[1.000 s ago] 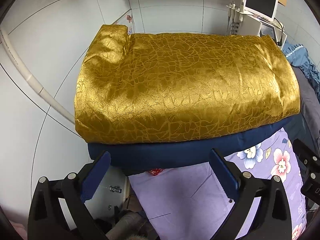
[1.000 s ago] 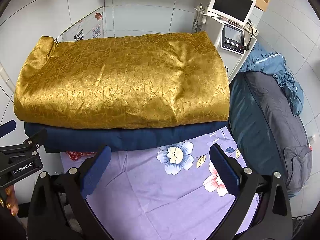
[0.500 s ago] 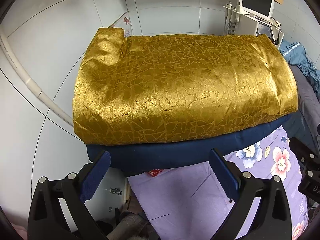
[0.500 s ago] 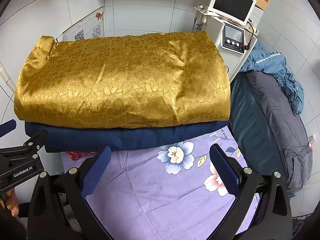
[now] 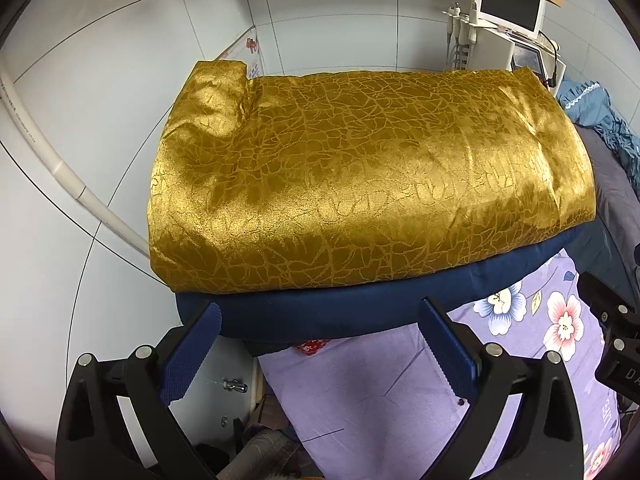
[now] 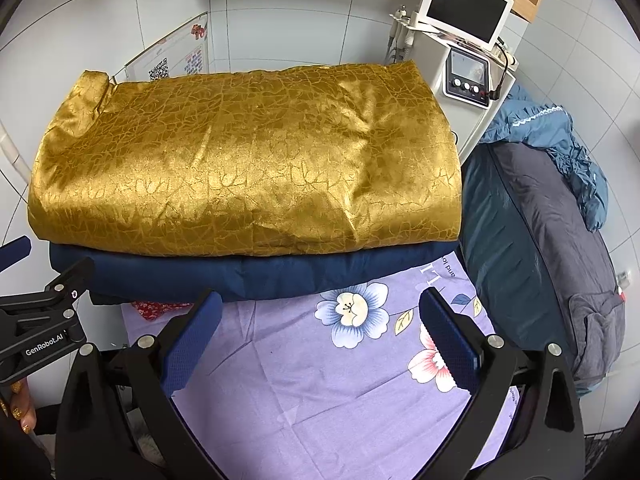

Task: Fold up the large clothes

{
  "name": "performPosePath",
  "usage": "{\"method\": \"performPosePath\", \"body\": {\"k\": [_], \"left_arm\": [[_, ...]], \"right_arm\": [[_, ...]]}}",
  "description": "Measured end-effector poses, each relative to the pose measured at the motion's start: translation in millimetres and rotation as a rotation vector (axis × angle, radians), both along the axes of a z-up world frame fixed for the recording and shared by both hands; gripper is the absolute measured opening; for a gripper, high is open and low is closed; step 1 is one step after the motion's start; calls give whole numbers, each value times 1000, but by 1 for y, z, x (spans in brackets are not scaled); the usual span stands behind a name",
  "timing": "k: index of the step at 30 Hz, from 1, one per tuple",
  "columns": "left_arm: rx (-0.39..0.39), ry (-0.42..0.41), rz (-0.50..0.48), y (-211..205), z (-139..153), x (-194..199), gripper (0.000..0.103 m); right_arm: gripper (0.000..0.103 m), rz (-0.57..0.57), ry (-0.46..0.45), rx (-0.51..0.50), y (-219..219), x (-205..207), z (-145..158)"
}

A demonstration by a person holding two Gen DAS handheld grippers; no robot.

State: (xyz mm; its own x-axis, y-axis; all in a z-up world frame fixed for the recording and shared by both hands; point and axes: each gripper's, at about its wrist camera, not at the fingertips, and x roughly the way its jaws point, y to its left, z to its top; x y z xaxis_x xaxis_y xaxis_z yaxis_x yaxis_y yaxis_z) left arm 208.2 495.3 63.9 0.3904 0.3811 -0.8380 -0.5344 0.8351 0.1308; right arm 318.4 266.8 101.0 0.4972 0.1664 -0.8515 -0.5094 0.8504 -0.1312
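While both tools hang over the near part of the purple floral sheet (image 6: 320, 380), the left gripper (image 5: 320, 324) and the right gripper (image 6: 320, 312) have their blue-padded fingers spread wide apart, holding nothing. The folded gold cloth (image 6: 248, 168) lies at the far end, stacked squarely on a folded navy quilt (image 6: 260, 274). A grey pile (image 6: 540, 240) lies to the right.

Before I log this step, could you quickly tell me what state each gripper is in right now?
Left gripper: open, holding nothing, short of the folded gold cloth.
Right gripper: open, holding nothing, over the purple floral sheet.
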Motion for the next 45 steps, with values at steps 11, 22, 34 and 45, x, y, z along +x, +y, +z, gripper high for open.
{"method": "performPosePath", "body": {"k": [11, 22, 34, 45], "left_arm": [[16, -5, -13, 0, 2, -1, 97], [26, -9, -10, 3, 3, -3, 97], [33, 4, -19, 1, 2, -3, 97], [33, 6, -18, 2, 1, -3, 97]], "right_arm": [[97, -4, -2, 4, -1, 1, 2], [97, -10, -5, 5, -3, 1, 4], [97, -8, -3, 4, -2, 1, 4], [97, -9, -2, 4, -3, 2, 4]]}}
